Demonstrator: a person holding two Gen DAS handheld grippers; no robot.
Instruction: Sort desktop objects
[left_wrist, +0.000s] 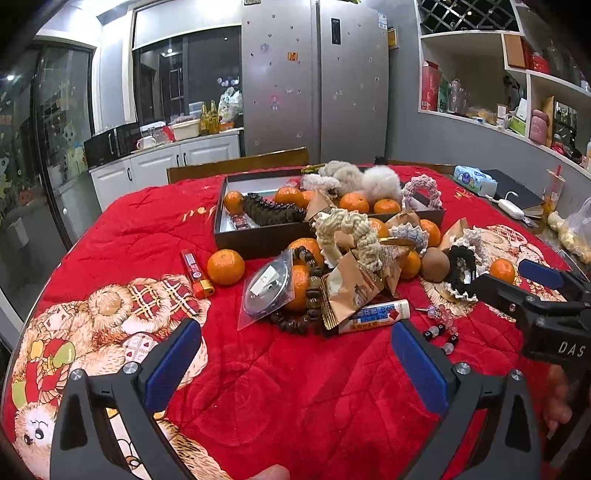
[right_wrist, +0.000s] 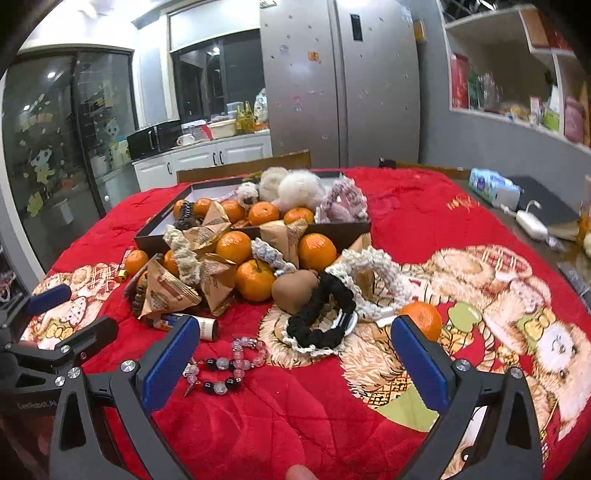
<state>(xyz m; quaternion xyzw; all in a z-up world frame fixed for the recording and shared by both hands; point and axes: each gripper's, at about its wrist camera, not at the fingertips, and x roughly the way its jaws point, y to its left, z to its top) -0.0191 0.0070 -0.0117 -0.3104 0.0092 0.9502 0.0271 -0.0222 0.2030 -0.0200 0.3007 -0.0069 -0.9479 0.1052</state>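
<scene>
A heap of objects lies on the red blanket (left_wrist: 280, 384): tangerines (left_wrist: 225, 266), brown snack packets (left_wrist: 349, 286), a wooden bead bracelet (left_wrist: 314, 295), knitted scrunchies (left_wrist: 349, 230), a black scrunchie (right_wrist: 321, 314), a crystal bead bracelet (right_wrist: 236, 363) and a tube (left_wrist: 376, 317). A dark tray (left_wrist: 255, 240) behind holds tangerines, fluffy scrunchies (left_wrist: 380, 182) and a dark claw clip (left_wrist: 273, 212). My left gripper (left_wrist: 295, 362) is open and empty, low in front of the heap. My right gripper (right_wrist: 295, 362) is open and empty in front of the black scrunchie; it also shows in the left wrist view (left_wrist: 517, 280).
A red lighter (left_wrist: 195, 273) lies left of the heap. A tissue pack (left_wrist: 474, 180), a white charger (left_wrist: 511, 208) and a dark book (left_wrist: 513, 192) sit at the table's right edge. A wooden chair back (left_wrist: 236, 166) stands behind the table. A fridge and counters are beyond.
</scene>
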